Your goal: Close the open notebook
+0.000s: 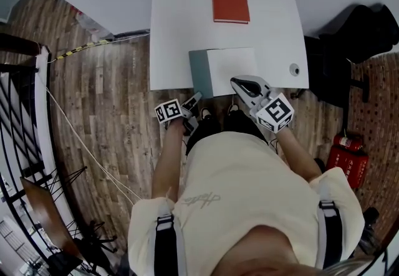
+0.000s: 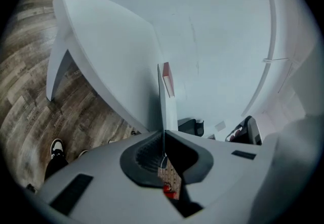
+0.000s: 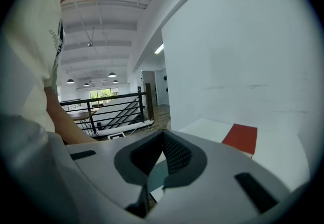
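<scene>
The open notebook (image 1: 234, 68) lies at the near edge of the white table (image 1: 169, 32), white pages up, with its teal cover (image 1: 201, 73) on the left. My left gripper (image 1: 192, 105) is at the cover's near left corner. In the left gripper view the cover (image 2: 161, 97) runs edge-on into the left gripper (image 2: 163, 134), which is shut on it. My right gripper (image 1: 241, 85) hovers over the notebook's near right corner with its jaws together; in the right gripper view (image 3: 162, 134) teal shows below them. A closed red notebook (image 1: 230, 0) lies at the table's far side.
A small round fitting (image 1: 294, 70) sits near the table's right edge. A black chair (image 1: 358, 35) and a red fire extinguisher (image 1: 346, 155) stand to the right. A black railing (image 1: 25, 113) runs along the left, and a cable crosses the wooden floor (image 1: 106, 94).
</scene>
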Available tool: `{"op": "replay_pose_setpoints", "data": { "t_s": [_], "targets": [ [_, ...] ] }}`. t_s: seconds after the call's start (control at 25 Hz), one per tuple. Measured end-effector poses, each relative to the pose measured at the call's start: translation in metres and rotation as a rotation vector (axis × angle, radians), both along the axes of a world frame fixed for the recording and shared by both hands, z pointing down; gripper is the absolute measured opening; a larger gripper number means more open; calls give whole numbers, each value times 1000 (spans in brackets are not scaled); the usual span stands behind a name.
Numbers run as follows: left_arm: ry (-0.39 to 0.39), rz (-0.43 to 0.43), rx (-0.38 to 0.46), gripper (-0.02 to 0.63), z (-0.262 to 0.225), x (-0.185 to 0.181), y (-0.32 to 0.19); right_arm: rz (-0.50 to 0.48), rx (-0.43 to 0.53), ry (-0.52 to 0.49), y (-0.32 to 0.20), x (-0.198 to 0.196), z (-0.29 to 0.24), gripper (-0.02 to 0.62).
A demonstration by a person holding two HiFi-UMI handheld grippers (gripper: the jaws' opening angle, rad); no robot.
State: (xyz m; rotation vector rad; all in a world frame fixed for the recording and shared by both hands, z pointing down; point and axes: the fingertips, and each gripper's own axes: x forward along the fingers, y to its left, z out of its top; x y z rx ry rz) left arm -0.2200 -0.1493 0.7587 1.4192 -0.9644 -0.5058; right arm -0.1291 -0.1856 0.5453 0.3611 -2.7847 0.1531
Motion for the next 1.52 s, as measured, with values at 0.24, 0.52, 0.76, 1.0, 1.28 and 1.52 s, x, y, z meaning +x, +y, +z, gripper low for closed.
{"op": "replay_pose_setpoints", "data": {
  "t_s": [0.24,0.52,0.76,1.0,1.28,1.52],
  "targets": [
    [-45,41,56,26,-39,9,-10,36,0,-24,-6,-4,2,8],
    [-118,90,77,26,-61,27,-15,95,3,-36,-7,17,4,8],
    [-221,165,110,26,-78,47,-26,144,4,-30,-14,40,4,8],
    [-320,240,134,26,-96,76,-35,200,-3,-58,-19,66,-3,8],
    [-394,289,112,26,-102,113,-49,218,-1,-66,-34,102,-4,8],
    [-462,297,81,28,-98,138,-56,236,-19,-87,-45,131,-6,8]
  ]
}}
